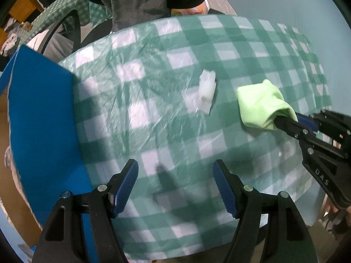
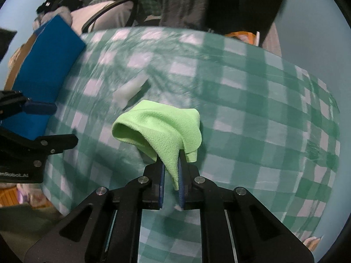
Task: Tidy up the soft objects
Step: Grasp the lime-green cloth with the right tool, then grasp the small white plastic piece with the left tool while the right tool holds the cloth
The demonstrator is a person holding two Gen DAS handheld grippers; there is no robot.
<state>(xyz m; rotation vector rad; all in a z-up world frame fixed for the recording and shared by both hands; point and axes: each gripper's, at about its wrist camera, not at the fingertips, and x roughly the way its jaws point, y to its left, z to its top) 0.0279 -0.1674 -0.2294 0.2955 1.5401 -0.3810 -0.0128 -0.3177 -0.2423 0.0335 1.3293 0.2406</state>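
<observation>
A light green cloth [image 2: 162, 129] hangs draped over the tips of my right gripper [image 2: 171, 164], which is shut on a fold of it just above the checked tablecloth [image 2: 252, 109]. From the left wrist view the same green cloth [image 1: 261, 105] hangs at the right, with the right gripper [image 1: 278, 121] coming in from the right edge. My left gripper [image 1: 175, 175] stands open over the tablecloth [image 1: 153, 87], nothing between its blue pads. A small white soft lump [image 1: 206, 92] lies on the cloth between the two grippers; in the right wrist view the white lump [image 2: 129, 89] shows blurred beyond the green cloth.
A blue box [image 1: 41, 114] stands at the table's left edge, seen too as the blue box [image 2: 46, 70] in the right wrist view. A person in dark grey clothing [image 1: 136, 0] stands at the far side. A chair [image 1: 65, 32] and another checked table lie behind.
</observation>
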